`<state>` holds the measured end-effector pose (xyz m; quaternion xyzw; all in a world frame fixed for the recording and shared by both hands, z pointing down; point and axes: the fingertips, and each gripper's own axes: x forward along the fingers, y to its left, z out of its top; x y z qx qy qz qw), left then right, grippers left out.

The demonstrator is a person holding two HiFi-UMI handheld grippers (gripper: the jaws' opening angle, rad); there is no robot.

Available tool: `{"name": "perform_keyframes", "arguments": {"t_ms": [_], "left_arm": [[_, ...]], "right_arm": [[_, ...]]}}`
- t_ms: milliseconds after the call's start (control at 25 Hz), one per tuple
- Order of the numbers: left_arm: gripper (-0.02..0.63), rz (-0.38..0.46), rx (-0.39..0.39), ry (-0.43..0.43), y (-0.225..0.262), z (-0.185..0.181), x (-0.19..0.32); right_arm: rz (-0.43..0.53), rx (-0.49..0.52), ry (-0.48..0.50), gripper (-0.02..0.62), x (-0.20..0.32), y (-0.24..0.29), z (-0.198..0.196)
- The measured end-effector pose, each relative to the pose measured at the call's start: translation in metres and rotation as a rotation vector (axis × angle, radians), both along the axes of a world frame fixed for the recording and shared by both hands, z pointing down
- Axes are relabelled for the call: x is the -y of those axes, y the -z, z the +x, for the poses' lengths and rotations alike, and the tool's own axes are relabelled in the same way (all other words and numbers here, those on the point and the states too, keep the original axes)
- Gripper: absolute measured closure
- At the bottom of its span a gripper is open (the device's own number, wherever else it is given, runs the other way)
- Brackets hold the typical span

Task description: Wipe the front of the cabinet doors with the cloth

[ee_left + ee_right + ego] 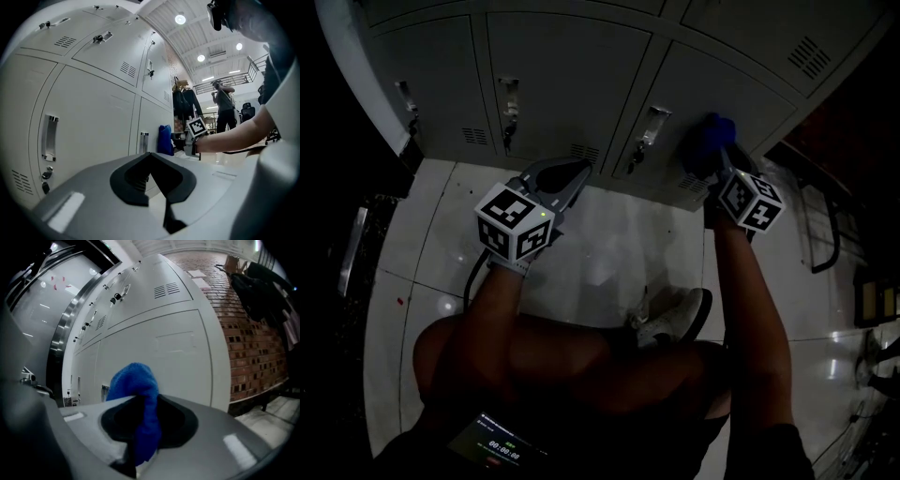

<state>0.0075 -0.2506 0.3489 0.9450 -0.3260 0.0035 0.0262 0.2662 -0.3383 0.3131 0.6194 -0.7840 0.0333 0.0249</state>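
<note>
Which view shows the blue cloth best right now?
Right gripper view: the cloth sits large, clamped in the right gripper. Head view shows a dim lump at the door; left gripper view, a small distant patch.

two tongs (577, 172) (719, 157), one cloth (711, 133) (blue), three door handles (405, 94) (508, 94) (654, 120).

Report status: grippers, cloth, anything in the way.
Left gripper shut, empty. Right gripper shut on cloth, by the door. Nothing seen in the way.
</note>
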Motion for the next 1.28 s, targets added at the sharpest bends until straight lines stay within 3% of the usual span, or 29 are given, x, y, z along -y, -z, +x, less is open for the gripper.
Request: {"name": "perform_keyframes", "arguments": {"t_ms": [160,360,600,840,1080,1280], "left_arm": [[0.606,-0.002,0.013,-0.002,-0.003,0.001,0.0],[0.605,-0.003,0.016,0.001,-0.005,0.003,0.0],[0.606,-0.003,0.01,0.006,-0.003,0.0,0.002],[0.606,0.005,-0.002,0.014,0.0,0.001,0.0],[0.606,0.005,-0.013,0.012,0.003,0.0,-0.001],[0.606,0.002,-0.036,0.011,0.007,-0.002,-0.002]], "right_arm": [[-0.007,0.017,-0.078,0.52,-0.008,-0.002,0.045],[-0.014,0.122,-0.133,0.52,-0.015,-0.005,0.089],[-0.018,0.131,-0.207,0.52,-0.024,-0.01,0.112],[-0.031,0.116,-0.152,0.52,-0.032,-0.028,0.066],[-0.015,0.033,-0.005,0.52,-0.024,-0.046,-0.029],[-0.036,0.024,0.079,0.52,-0.011,-0.073,-0.093]]}}
